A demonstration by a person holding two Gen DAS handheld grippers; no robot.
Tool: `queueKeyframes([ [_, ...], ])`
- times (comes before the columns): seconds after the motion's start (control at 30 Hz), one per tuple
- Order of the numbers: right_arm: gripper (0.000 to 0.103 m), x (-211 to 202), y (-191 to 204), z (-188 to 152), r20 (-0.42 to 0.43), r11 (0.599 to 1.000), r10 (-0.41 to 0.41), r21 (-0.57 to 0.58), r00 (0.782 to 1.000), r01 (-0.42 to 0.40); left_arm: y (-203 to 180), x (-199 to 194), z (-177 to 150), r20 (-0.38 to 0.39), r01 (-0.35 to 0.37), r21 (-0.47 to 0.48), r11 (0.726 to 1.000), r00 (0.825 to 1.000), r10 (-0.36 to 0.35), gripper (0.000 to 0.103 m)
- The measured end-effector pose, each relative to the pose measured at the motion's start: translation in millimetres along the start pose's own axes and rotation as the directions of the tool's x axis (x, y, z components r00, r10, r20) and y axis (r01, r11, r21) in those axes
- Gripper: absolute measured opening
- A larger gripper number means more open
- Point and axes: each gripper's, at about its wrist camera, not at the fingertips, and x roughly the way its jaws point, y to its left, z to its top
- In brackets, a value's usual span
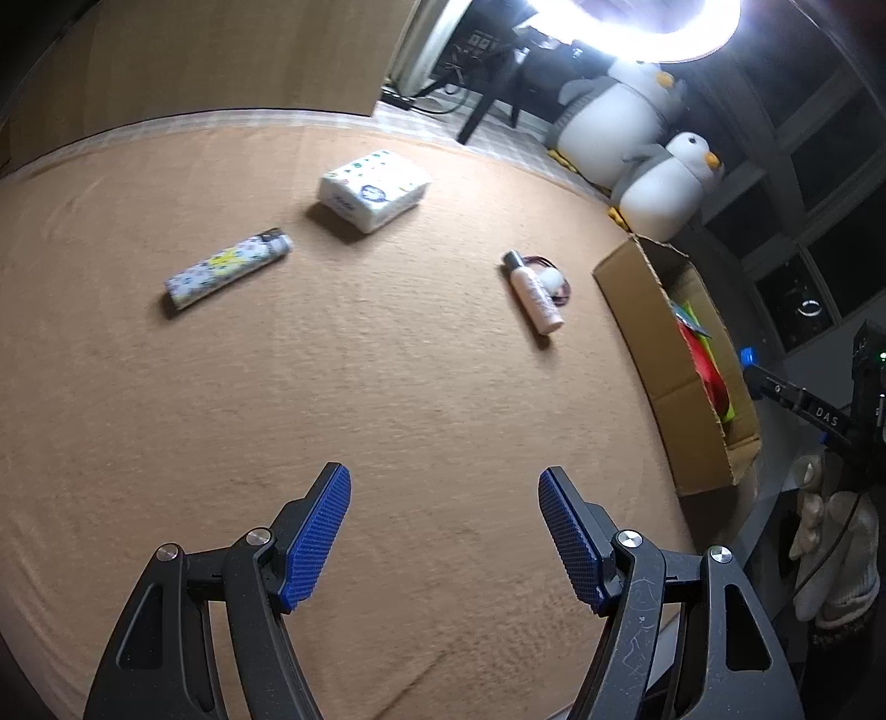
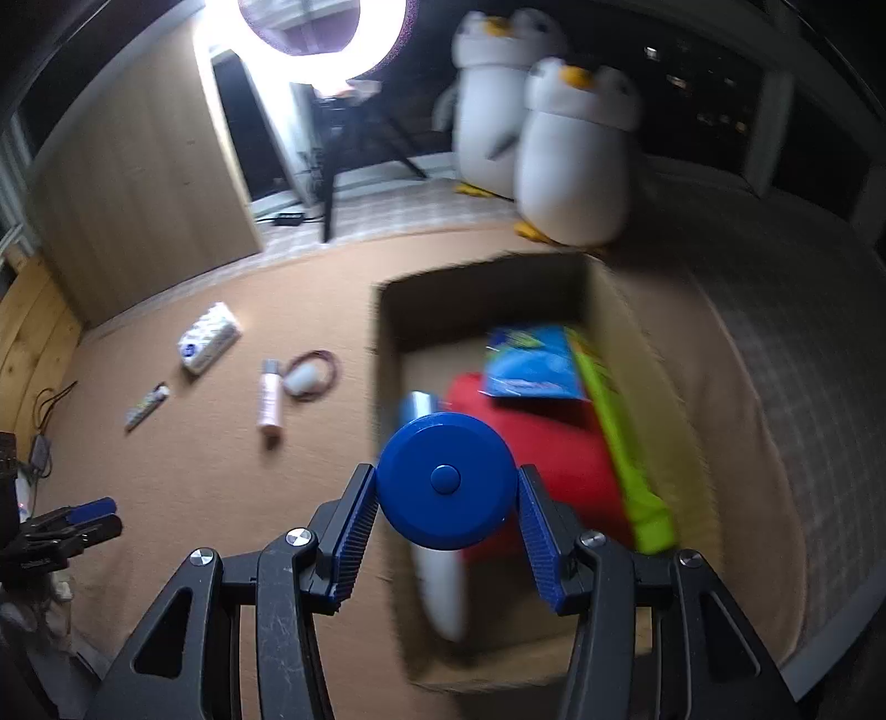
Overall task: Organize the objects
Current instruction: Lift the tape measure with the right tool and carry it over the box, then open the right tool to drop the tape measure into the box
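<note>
Blue round case (image 2: 446, 479) clamped in right gripper (image 2: 446, 520) above cardboard box (image 2: 387, 354) near its left wall; release may clip the wall. Left gripper (image 1: 444, 531) gapes empty over carpet (image 1: 387, 360).

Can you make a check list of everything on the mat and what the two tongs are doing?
Surface: tan mat, mostly bare.
Job's things: tissue pack, lighter, small pink bottle lying beside a white ball with a red cord; cardboard box already holds red, green and blue packets.
Clutter: nothing seen on the mat.
Grippers: left tongs open and empty; right tongs shut on a blue round disc above the box's near corner.
Cables: wires at the mat's left edge.
Surroundings: two toy penguins, a ring lamp on a tripod.
</note>
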Motion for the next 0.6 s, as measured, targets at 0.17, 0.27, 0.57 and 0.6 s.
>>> queueKeyframes([
  [0.17,0.046,-1,-24,-9,-0.008,0.999,-0.023,0.041,1.000,0.024,-11,5,1,-0.012,0.009,0.024,1.000,1.000,-0.009,0.074],
  [0.27,0.046,-2,-31,-13,-0.010,0.998,-0.029,0.052,1.000,0.030,-16,8,1,-0.017,0.011,0.032,0.999,1.000,-0.010,0.074],
  [0.57,0.058,-3,-36,-14,0.004,0.997,-0.055,0.060,0.998,0.055,-18,9,0,-0.019,0.007,0.036,0.999,1.000,-0.006,0.074],
  [0.6,0.060,-4,-35,-14,0.014,0.997,-0.053,0.058,0.998,0.053,-17,9,0,-0.019,0.005,0.034,0.999,1.000,-0.004,0.074],
])
